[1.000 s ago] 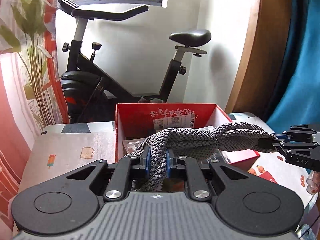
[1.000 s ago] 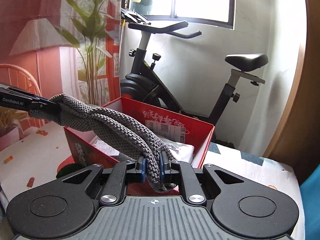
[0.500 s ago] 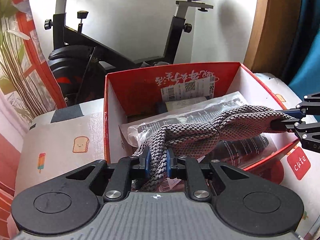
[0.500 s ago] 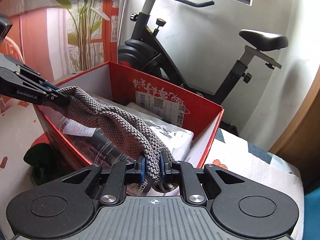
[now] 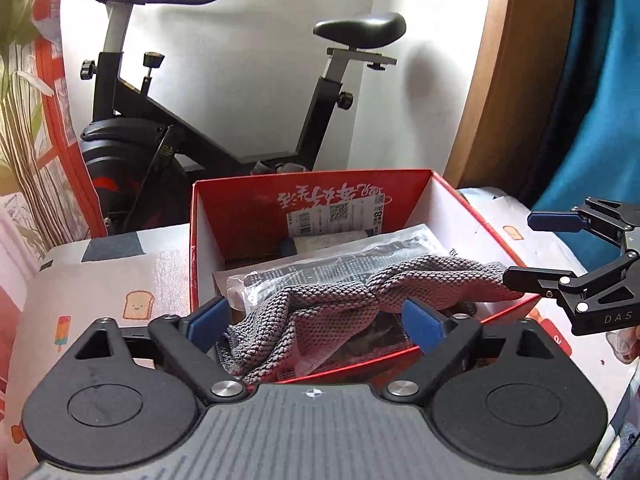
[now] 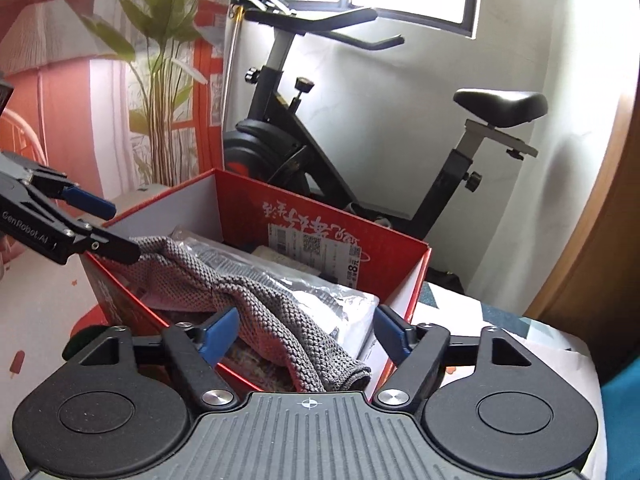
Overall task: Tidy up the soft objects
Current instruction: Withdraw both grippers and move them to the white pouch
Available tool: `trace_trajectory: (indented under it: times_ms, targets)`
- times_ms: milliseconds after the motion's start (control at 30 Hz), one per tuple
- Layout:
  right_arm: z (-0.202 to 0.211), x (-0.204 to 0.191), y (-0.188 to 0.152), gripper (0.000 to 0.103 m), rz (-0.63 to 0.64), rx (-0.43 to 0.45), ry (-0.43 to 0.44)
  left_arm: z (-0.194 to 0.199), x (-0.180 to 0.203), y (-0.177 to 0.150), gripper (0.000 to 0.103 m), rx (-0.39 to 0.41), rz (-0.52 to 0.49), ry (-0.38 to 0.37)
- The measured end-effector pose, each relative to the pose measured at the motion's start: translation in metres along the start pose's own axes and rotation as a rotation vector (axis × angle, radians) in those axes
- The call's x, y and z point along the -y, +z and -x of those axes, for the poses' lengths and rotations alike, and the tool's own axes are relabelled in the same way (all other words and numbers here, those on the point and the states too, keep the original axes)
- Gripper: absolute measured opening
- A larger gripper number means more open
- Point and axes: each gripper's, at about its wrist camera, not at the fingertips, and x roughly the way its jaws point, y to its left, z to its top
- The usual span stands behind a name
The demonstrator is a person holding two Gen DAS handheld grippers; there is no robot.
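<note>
A grey knit cloth [image 5: 360, 292] lies slack in the red cardboard box [image 5: 312, 178], draped over plastic-wrapped packets [image 5: 344, 260]. My left gripper [image 5: 316, 320] hangs at the box's near edge. Its jaws are opening wide, with one end of the cloth loose between them and neither pad pressing on it. My right gripper [image 6: 305, 332] is at the other side, jaws also opening, with the cloth [image 6: 248, 304] lying free between its pads. In each view the other gripper [image 5: 536, 250] [image 6: 114, 230] shows with fingers spread, its lower finger at the cloth's end.
The box [image 6: 320, 216] stands on a table with a cartoon-print cover [image 5: 136, 272]. A black exercise bike [image 5: 224, 120] stands right behind it. A plant [image 6: 160, 80] and curtain are on the left, a wooden frame [image 5: 484, 80] and blue fabric on the right. Something dark green [image 6: 82, 336] lies beside the box.
Both grippers were shut on the ends of the taut, twisted cloth. Now both have sprung apart and the cloth has dropped slack into the box.
</note>
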Motion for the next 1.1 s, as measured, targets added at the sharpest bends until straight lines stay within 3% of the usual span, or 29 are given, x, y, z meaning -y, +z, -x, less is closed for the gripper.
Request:
trace_trajectory:
  times_ms: [33, 67, 167, 433, 633, 700, 800, 1033, 1100]
  targets:
    - [0.006, 0.000, 0.000, 0.098, -0.020, 0.020, -0.008, 0.005, 0.002, -0.002, 0.103, 0.010, -0.001, 0.008]
    - [0.011, -0.001, 0.000, 0.102, -0.038, 0.040, -0.011, 0.010, 0.004, -0.004, 0.103, 0.022, -0.003, 0.028]
    - [0.029, -0.002, -0.002, 0.103, -0.093, 0.095, 0.006, 0.024, 0.009, -0.012, 0.103, 0.041, 0.004, 0.075]
    - [0.059, -0.014, -0.028, 0.103, -0.203, 0.141, -0.042, 0.054, -0.003, -0.047, 0.103, 0.129, 0.162, 0.086]
    - [0.065, -0.033, -0.061, 0.103, -0.239, 0.128, -0.088, 0.067, -0.002, -0.078, 0.103, 0.192, 0.211, 0.151]
    - [0.067, -0.038, -0.072, 0.103, -0.259, 0.117, -0.072, 0.066, -0.002, -0.089, 0.103, 0.170, 0.239, 0.147]
    - [0.065, -0.046, -0.090, 0.103, -0.292, 0.088, -0.065, 0.056, 0.004, -0.102, 0.103, 0.112, 0.235, 0.080]
    - [0.048, -0.063, -0.129, 0.103, -0.266, -0.020, -0.090, 0.029, 0.031, -0.131, 0.098, -0.012, 0.109, 0.145]
    - [0.041, -0.064, -0.141, 0.102, -0.292, -0.060, -0.067, 0.023, 0.031, -0.135, 0.092, -0.034, 0.107, 0.112]
